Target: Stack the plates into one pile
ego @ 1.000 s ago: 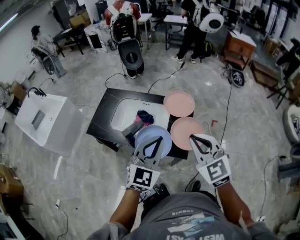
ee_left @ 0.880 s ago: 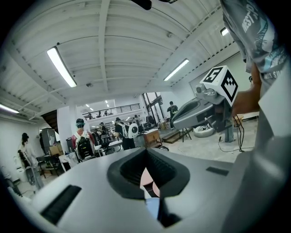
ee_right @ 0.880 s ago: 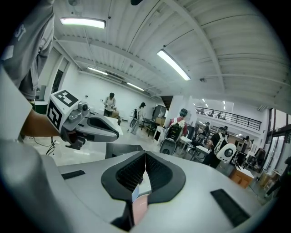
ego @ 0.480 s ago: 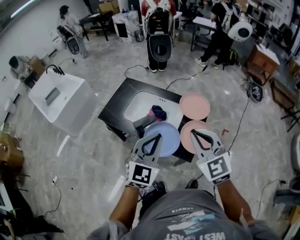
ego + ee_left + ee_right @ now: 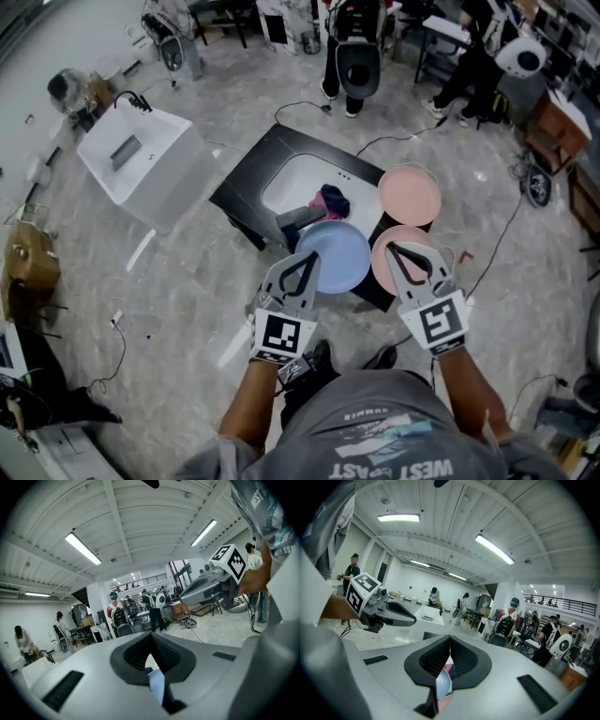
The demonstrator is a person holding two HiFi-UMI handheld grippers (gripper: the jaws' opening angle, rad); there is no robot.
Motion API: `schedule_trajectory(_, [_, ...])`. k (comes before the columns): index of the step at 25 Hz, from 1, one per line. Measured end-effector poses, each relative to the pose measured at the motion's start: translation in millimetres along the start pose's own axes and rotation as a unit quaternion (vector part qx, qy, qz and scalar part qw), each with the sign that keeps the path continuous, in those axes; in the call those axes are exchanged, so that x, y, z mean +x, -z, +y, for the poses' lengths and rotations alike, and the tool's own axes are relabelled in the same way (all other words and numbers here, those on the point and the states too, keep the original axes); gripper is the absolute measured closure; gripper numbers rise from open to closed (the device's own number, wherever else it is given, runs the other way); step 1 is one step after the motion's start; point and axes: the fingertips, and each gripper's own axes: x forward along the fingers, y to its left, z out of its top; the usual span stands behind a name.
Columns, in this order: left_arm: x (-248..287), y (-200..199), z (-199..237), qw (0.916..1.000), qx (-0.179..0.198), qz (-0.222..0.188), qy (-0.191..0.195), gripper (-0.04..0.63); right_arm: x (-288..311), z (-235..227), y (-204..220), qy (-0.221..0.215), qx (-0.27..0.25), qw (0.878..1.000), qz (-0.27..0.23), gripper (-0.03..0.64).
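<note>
A light blue plate (image 5: 336, 259) lies on the near part of the black table (image 5: 262, 169). One pink plate (image 5: 409, 194) sits at the table's far right corner. A second pink plate (image 5: 394, 267) lies nearer, partly hidden by my right gripper (image 5: 390, 247). My left gripper (image 5: 315, 256) hovers over the blue plate's near edge, shut and empty. The right gripper is also shut and holds nothing. In the left gripper view the gripper (image 5: 151, 634) shows closed jaws with a sliver of blue plate (image 5: 157, 687) below. The right gripper view shows that gripper (image 5: 450, 637) the same way.
A white basin (image 5: 295, 192) is set into the table and holds dark cloths (image 5: 331, 201) and a grey object (image 5: 296, 219). A separate white sink unit (image 5: 141, 164) stands on the floor to the left. Cables cross the floor; people and chairs stand at the back.
Both grippers have shifted slightly over the near edges of the plates, and the table now shows higher and further right in the head view. The jaws have stayed shut.
</note>
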Motion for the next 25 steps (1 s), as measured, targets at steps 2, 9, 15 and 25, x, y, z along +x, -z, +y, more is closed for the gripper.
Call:
schedule_trajectory(2, [2.0,7.4,1.2,0.9999,-0.003,0.009,-0.007,0.594,3.7,-1.5,4.2,-0.004,0.001,1.0,0.0,0.586])
schedule_trajectory(9, [9.5,39.9,7.1,0.9984,-0.02,0.045,-0.027,0.594,18.2,-4.5,24.1,-0.017,0.0,1.0,0.009,0.586])
schedule_trajectory(15, [17.2,79.8,12.1,0.9956,-0.036,0.077,-0.04,0.594,30.3,-5.2,46.7,-0.015,-0.011,1.0,0.018,0.586])
schedule_trajectory(25, [35.5,152.7,20.0,0.9884,-0.071,0.123,-0.052,0.594,51.4,-5.3,99.0,-0.014,-0.01,0.998,0.056,0.586])
